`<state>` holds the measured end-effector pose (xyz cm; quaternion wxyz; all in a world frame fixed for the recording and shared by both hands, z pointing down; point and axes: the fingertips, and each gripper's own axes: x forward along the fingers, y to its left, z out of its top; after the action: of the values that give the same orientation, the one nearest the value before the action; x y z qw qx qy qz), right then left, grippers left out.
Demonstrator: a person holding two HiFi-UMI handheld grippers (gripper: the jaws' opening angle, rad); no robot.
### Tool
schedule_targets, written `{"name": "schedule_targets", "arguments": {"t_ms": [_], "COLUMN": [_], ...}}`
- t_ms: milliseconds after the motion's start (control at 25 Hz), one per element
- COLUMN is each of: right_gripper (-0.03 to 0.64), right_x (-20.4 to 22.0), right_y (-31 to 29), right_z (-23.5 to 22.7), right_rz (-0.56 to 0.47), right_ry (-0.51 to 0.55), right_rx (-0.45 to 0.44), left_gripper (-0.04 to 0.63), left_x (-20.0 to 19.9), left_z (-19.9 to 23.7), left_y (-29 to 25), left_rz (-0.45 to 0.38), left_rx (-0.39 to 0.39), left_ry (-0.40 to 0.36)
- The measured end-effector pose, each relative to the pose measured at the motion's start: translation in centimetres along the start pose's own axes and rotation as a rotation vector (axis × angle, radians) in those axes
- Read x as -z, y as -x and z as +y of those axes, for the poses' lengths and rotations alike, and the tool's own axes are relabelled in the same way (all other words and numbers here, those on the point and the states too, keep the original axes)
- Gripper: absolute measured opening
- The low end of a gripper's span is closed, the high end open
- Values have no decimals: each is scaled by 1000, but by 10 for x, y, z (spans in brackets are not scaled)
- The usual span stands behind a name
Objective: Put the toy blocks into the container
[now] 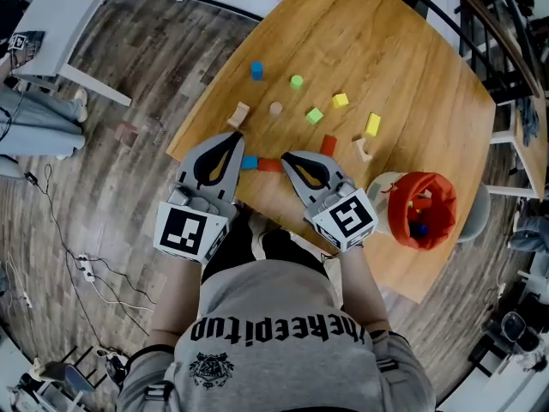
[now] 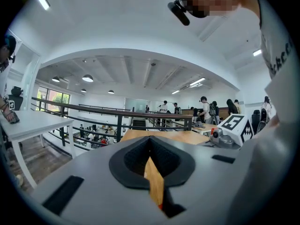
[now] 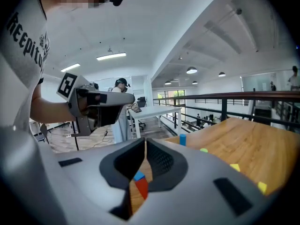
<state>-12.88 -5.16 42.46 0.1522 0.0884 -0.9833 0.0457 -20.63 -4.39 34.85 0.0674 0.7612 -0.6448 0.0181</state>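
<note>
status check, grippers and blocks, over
Left gripper and right gripper both shut, empty, at the table's near edge. Many blocks loose on the table; some already in the red container. Nothing blocking.

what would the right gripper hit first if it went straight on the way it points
Most likely the red block near the table edge: it shows straight ahead past the tips of the shut right gripper, with a blue block next to it. Depth is unclear.
</note>
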Motion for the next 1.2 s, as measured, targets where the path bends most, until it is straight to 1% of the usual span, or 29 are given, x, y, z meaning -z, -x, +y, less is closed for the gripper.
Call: {"name": "schedule_targets", "arguments": {"t_ms": [360,520,840,1000,1120,1200], "right_gripper": [14,19,102,131,146,156], "right_x": [44,59,93,112,123,127], "right_y": [-27,-36,-46,-48,-50,-51], "right_z": [15,18,16,16,13,13], "right_rz": [154,208,318,378,423,438], "right_ry": [66,88,112,140,185,192], "right_rx": [-99,-127,-167,-194,-203,-213], "left_gripper": [14,14,14,14,14,14], "left_x": [14,18,27,29,30,30], "left_z": [8,11,10,11,13,15], "left_y": [8,9,2,-1,-2,-3], "left_rz": [15,18,52,58,62,66], "left_rx": [1,4,28,29,25,22], "left_ry": [4,12,21,26,29,34]}}
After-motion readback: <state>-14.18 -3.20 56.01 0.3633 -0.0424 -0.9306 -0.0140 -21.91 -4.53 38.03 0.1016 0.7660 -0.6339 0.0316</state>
